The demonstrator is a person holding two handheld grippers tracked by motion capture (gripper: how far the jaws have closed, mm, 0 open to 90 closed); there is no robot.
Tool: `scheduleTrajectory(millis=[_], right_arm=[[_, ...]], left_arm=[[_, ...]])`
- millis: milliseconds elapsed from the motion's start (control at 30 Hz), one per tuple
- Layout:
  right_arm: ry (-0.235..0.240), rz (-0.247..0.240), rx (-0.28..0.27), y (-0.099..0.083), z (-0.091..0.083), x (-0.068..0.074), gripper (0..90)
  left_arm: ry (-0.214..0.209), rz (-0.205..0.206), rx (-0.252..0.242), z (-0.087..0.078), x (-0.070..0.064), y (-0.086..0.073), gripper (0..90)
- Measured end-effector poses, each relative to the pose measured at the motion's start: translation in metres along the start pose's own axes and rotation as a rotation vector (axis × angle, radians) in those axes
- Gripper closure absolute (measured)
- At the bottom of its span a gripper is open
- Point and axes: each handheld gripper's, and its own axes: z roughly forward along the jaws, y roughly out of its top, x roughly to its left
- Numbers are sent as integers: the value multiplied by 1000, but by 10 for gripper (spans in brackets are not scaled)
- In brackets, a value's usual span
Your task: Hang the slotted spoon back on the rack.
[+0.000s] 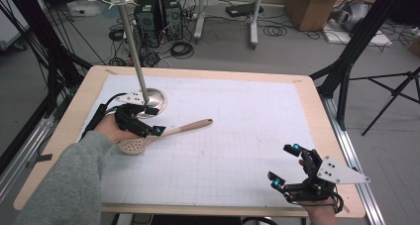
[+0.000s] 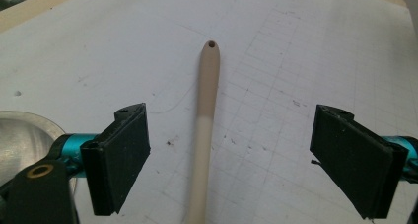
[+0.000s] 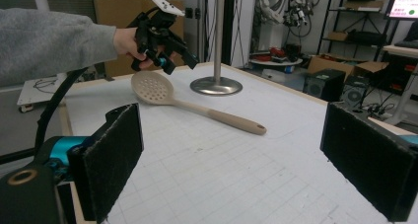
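Observation:
A beige slotted spoon (image 1: 132,145) lies flat on the white gridded mat (image 1: 237,150), its handle (image 1: 190,126) pointing right. My left gripper (image 1: 153,119) hovers open over the spoon's neck, just above the perforated head. In the left gripper view the handle (image 2: 207,100) runs up between the two spread black pads (image 2: 121,157), touching neither. My right gripper (image 1: 285,164) stands open near the table's front right corner with nothing in it. In the right gripper view the spoon (image 3: 150,88) lies ahead, with the left gripper (image 3: 170,61) just above its head.
A metal stand with a round base (image 1: 154,100) and a tall pole (image 1: 132,41) rises right behind the left gripper. The wooden table edge (image 1: 317,111) frames the mat. Computer towers, cables and boxes sit on the floor beyond.

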Motion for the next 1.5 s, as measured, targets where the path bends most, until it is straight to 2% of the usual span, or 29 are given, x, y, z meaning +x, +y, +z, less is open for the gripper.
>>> scheduleTrajectory(millis=[100, 200, 433, 467, 533, 567, 600, 700, 733, 800, 833, 867, 1167, 1200, 1367, 1400, 1500], right_arm=[[5, 13, 13, -1, 1, -1, 81], [9, 8, -2, 1, 0, 0, 81], [6, 9, -2, 0, -4, 0, 81], [4, 7, -4, 0, -5, 0, 81], [3, 12, -5, -1, -5, -1, 81], [3, 12, -5, -1, -5, -1, 81], [5, 8, -4, -1, -4, -1, 81], [14, 8, 0, -2, -4, -1, 81], [14, 4, 1, -2, -4, -1, 81], [13, 9, -1, -2, -4, 0, 81], [13, 9, -1, -2, -4, 0, 81], [13, 14, -5, -3, -5, -2, 81], [12, 17, 2, -4, -6, -2, 81], [11, 17, -1, -5, -6, -2, 81], [16, 12, 16, -8, -1, -1, 81], [26, 11, 18, -8, 1, 0, 81], [32, 8, 17, -8, 1, 1, 81]], left_arm=[[-8, -14, 9, 2, 3, -2, 162], [-6, -20, 51, 4, 8, -6, 179], [-1, -43, 101, 7, 14, -10, 224], [3, -43, 132, 10, 14, -10, 228], [9, -23, 175, 14, 14, -8, 241], [9, -23, 175, 14, 14, -8, 244], [8, -6, 209, 19, 14, -5, 249], [0, 5, 224, 24, 14, -4, 256], [-9, 29, 260, 28, 16, -3, 258], [-15, 18, 290, 34, 17, -5, 260], [-15, 18, 290, 34, 17, -5, 257], [-8, 27, 316, 38, 19, -6, 260], [-28, 18, 353, 44, 23, -6, 320], [-29, 28, 367, 44, 24, -6, 320], [-19, 23, 394, 48, 25, -9, 357], [-19, 29, 413, 48, 25, -9, 370], [-9, 25, 415, 50, 25, -11, 391]])
